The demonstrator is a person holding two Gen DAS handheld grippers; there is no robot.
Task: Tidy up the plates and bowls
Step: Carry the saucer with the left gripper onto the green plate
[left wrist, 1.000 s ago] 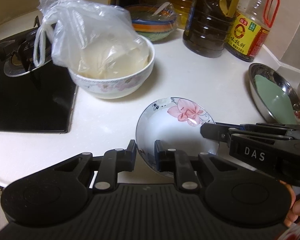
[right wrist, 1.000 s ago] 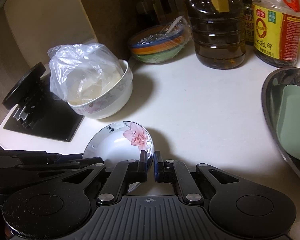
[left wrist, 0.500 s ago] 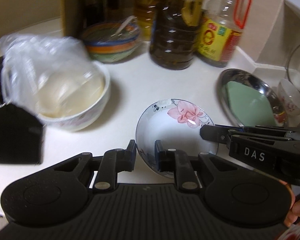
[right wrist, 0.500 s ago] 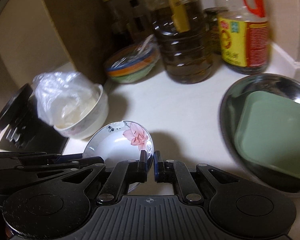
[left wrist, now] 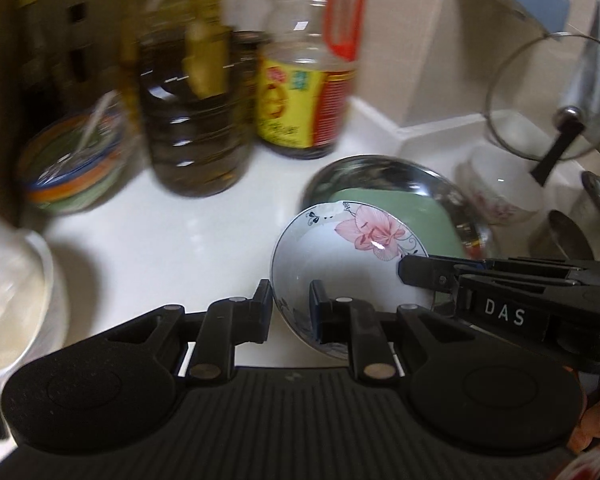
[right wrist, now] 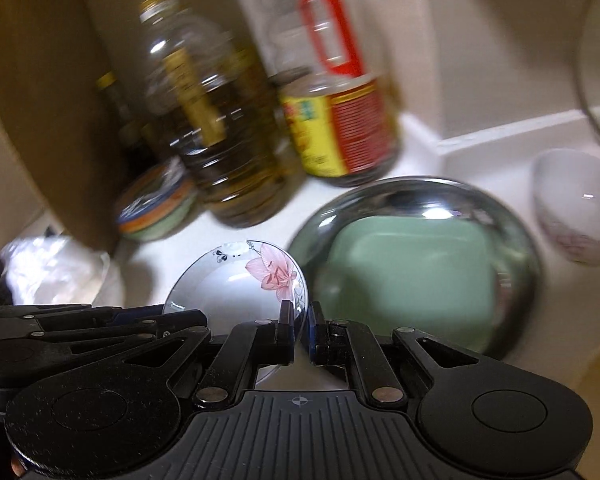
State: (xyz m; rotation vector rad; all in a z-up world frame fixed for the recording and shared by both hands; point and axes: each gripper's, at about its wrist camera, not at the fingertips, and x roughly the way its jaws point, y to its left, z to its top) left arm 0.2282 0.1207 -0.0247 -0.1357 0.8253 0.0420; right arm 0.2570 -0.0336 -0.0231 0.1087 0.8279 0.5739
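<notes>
A small white saucer with a pink flower [left wrist: 340,248] [right wrist: 236,280] hangs above the white counter, held at two sides. My left gripper [left wrist: 290,304] is shut on its near rim. My right gripper [right wrist: 301,320] is shut on its right rim, just under the flower; in the left wrist view it reaches in from the right [left wrist: 408,270]. The saucer's far edge overlaps a steel plate [left wrist: 380,164] [right wrist: 420,188] that holds a green square dish [left wrist: 404,204] [right wrist: 412,272]. A white bowl with a pink pattern [left wrist: 500,184] [right wrist: 576,200] stands further right.
Two large oil bottles [left wrist: 196,120] [left wrist: 304,92] stand at the back, with a stack of coloured bowls [left wrist: 72,172] under film to their left. A white bowl with a plastic bag [left wrist: 12,292] is at the left. A glass lid [left wrist: 552,92] leans at the right.
Both grippers have carried the saucer to the right and slightly up, away from the bagged bowl and the stove, up to the steel plate. The grips on it are unchanged.
</notes>
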